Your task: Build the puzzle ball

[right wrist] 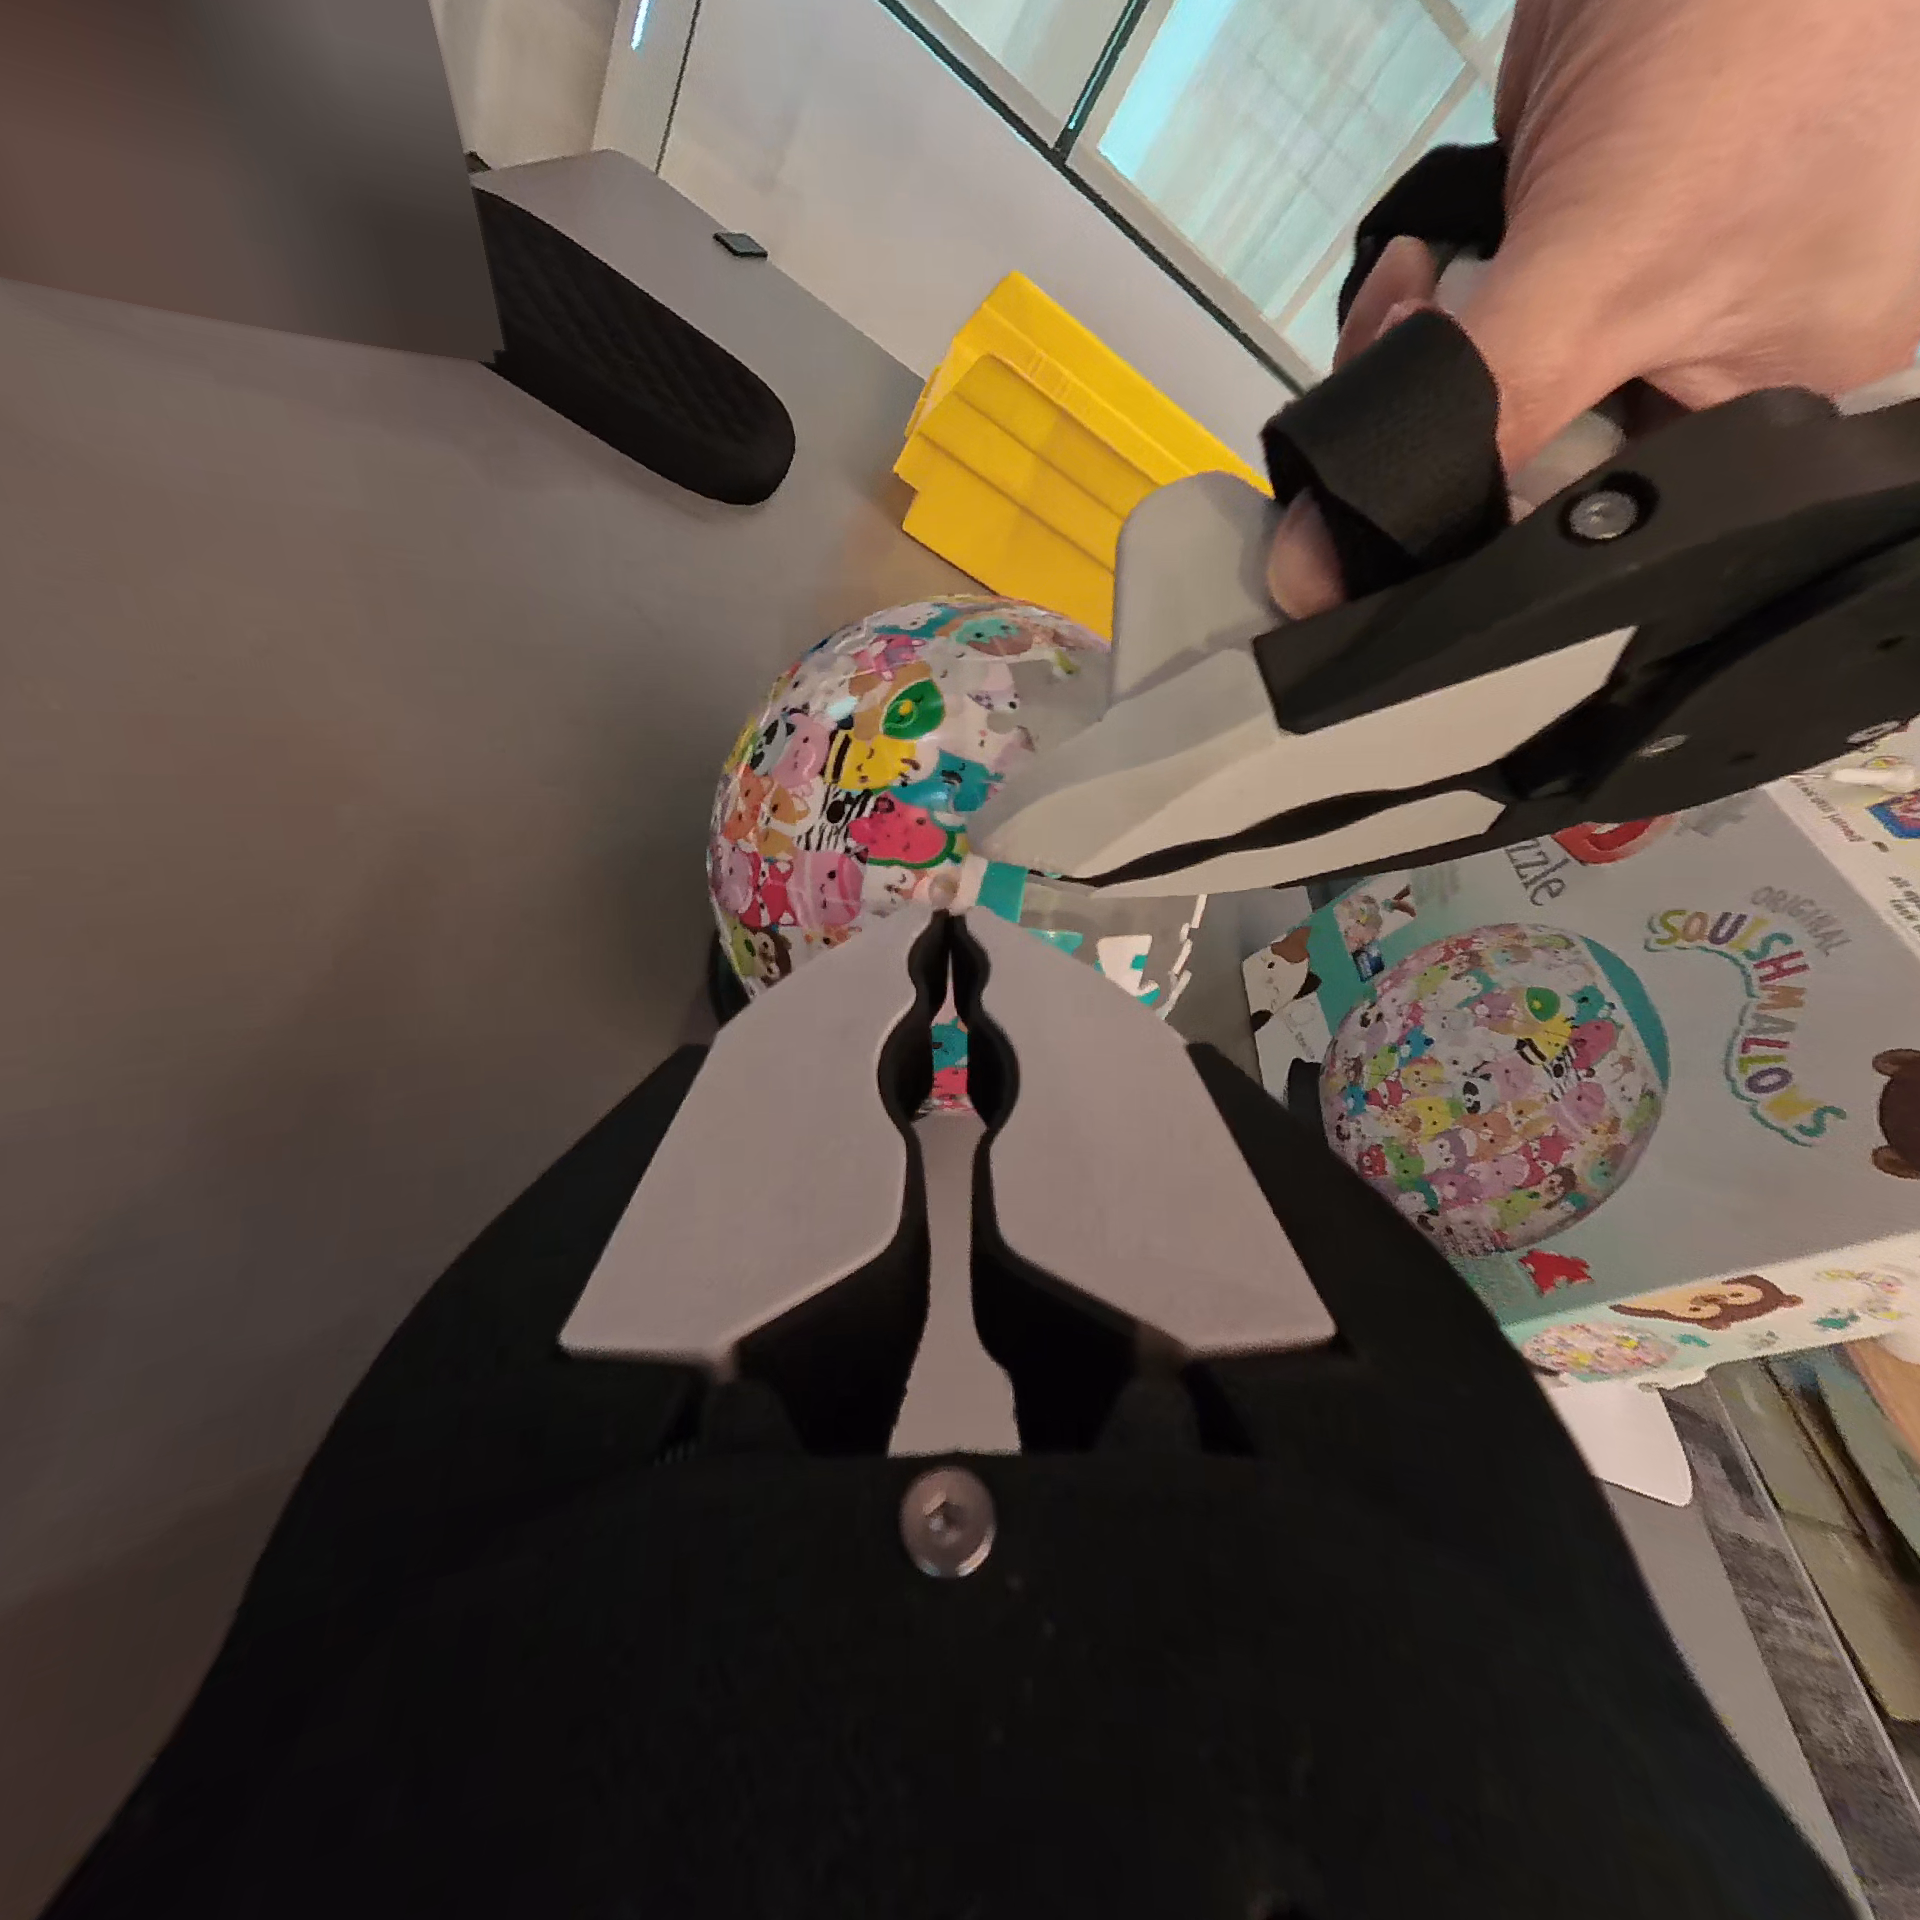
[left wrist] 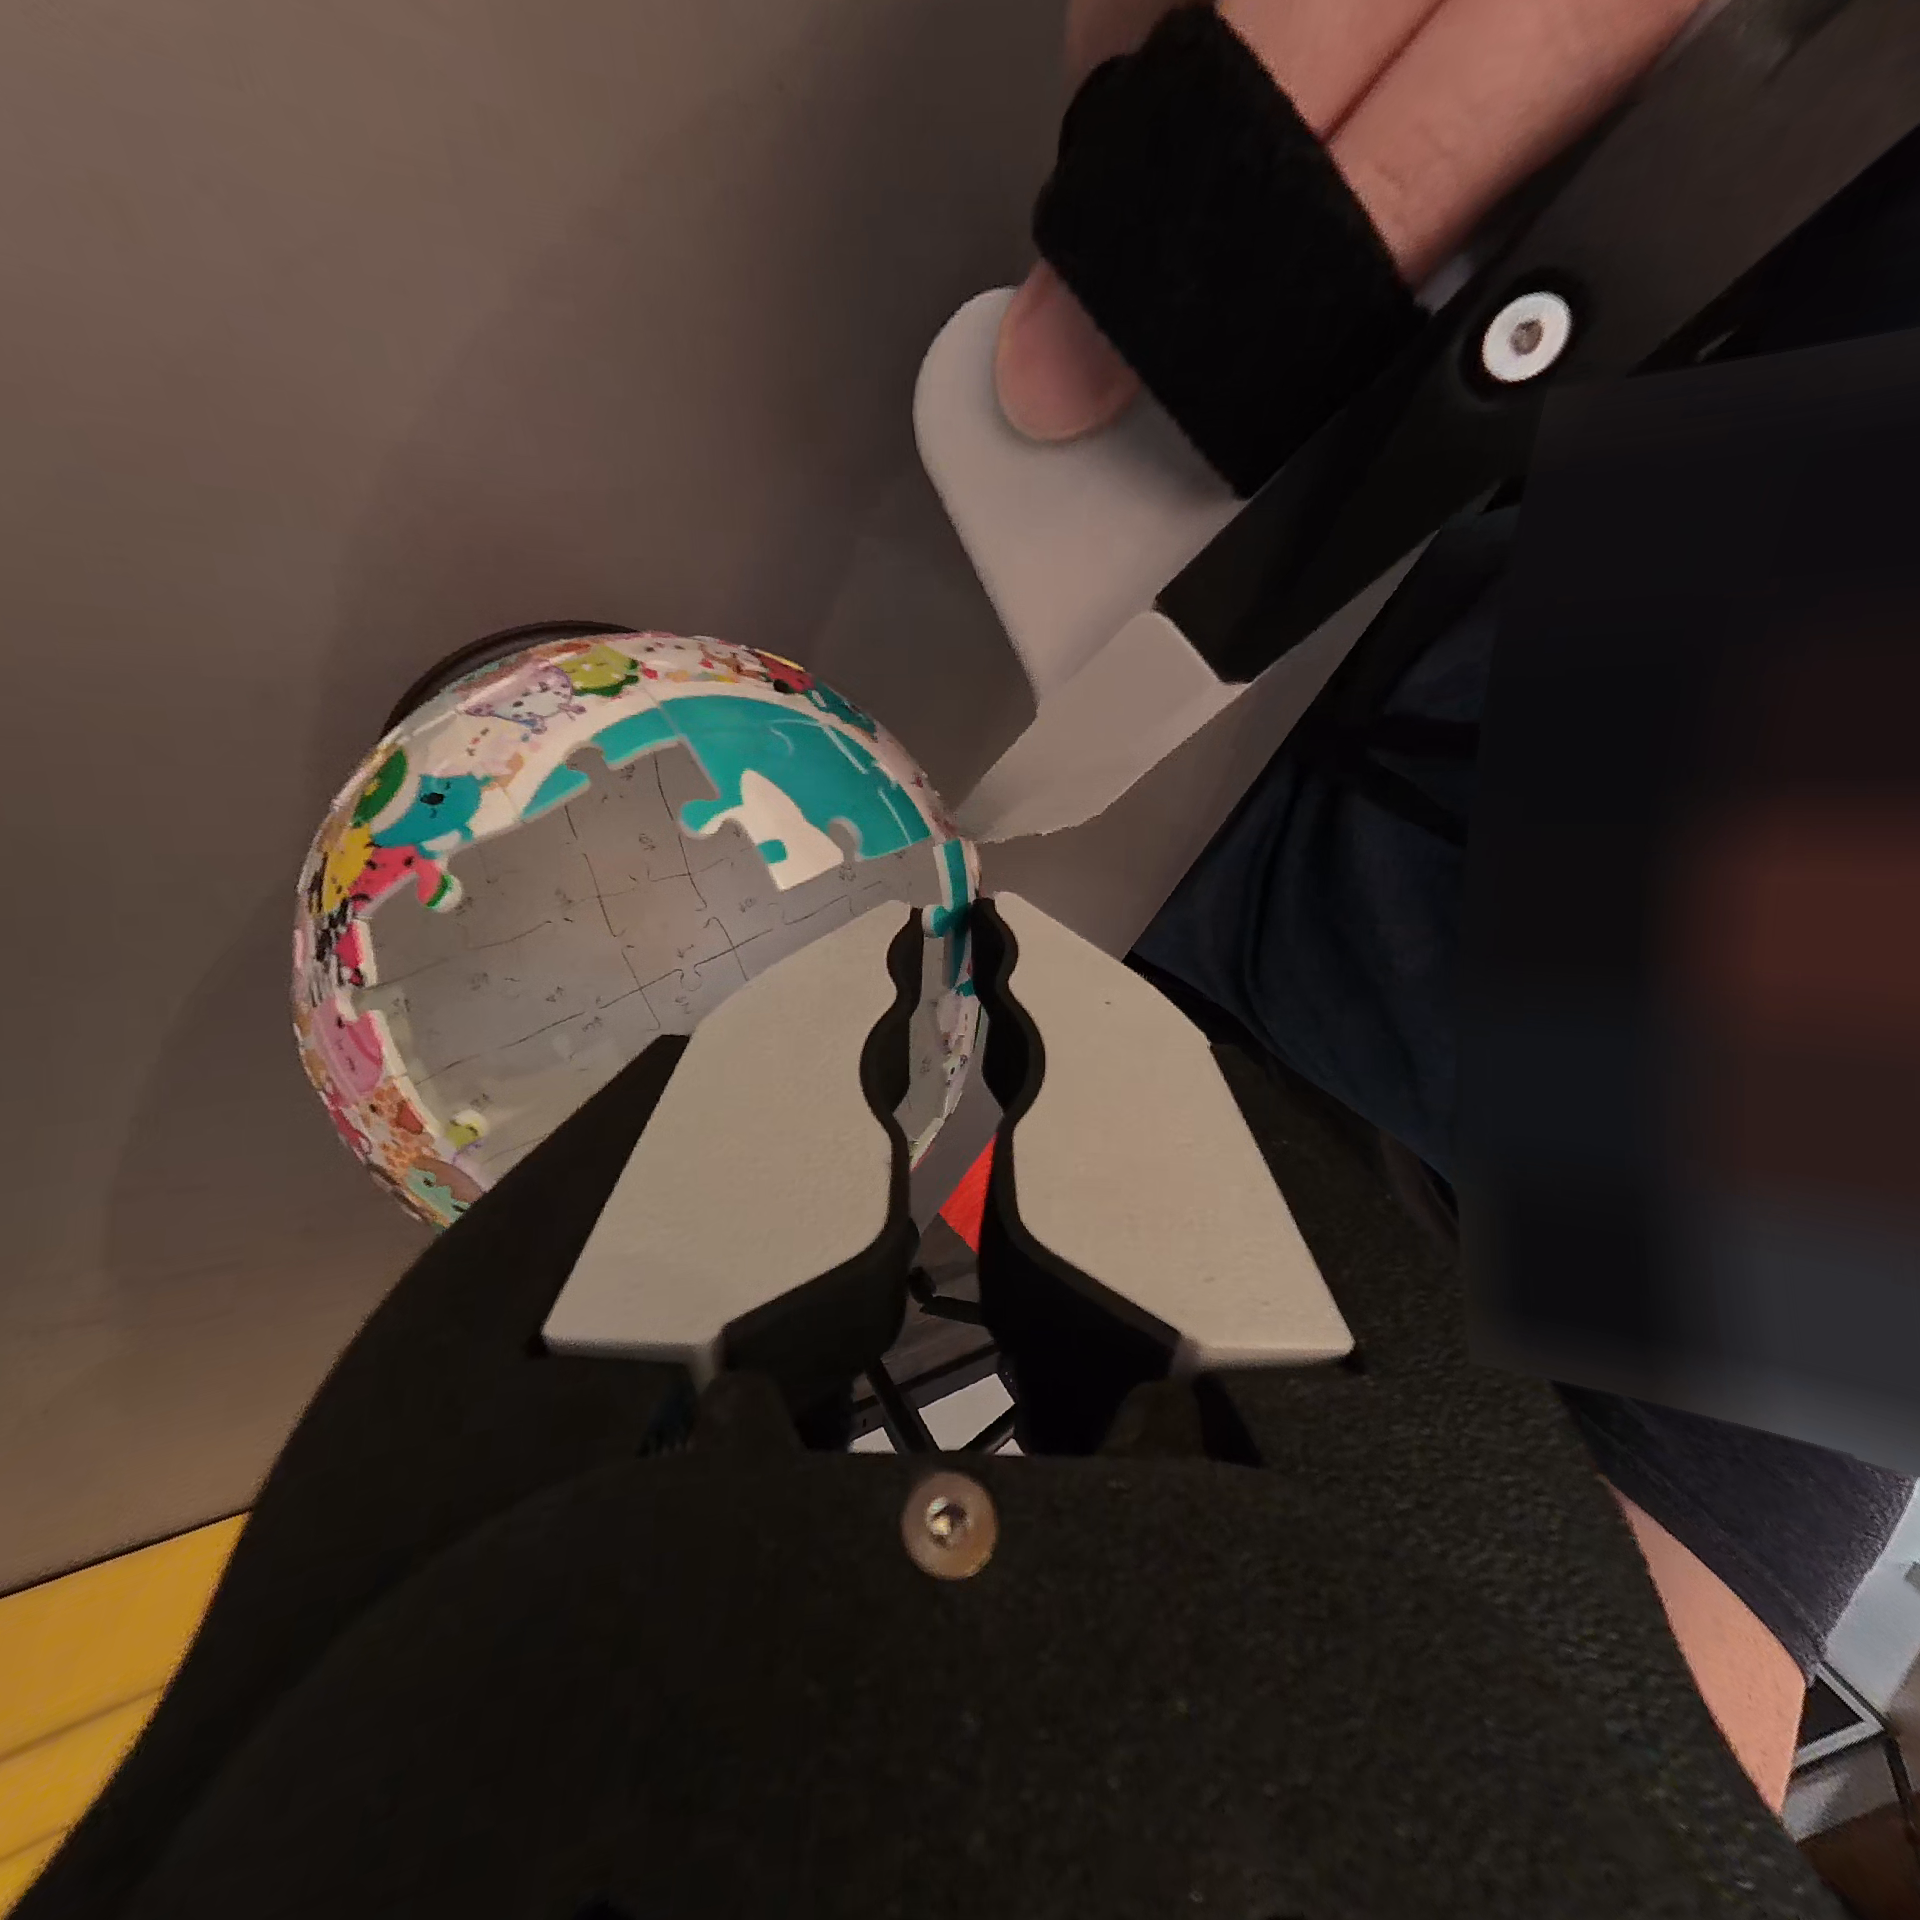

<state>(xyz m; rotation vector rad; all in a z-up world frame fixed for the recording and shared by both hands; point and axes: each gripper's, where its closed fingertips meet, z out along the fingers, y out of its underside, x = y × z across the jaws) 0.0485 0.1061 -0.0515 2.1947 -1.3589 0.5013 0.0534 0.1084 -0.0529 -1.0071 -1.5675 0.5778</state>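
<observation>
The puzzle ball [left wrist: 634, 914] sits on the gray table [left wrist: 208, 416], both the left gripper [left wrist: 948, 920] and right gripper [right wrist: 948, 925] pinching its teal rim, which might pop pieces loose if squeezed hard.

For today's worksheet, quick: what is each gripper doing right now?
Left gripper: shut on the puzzle ball, pinching its open rim.
Right gripper: shut on the same rim, at a teal piece.

Dim indoor light, wide-angle distortion, blurred edges
</observation>
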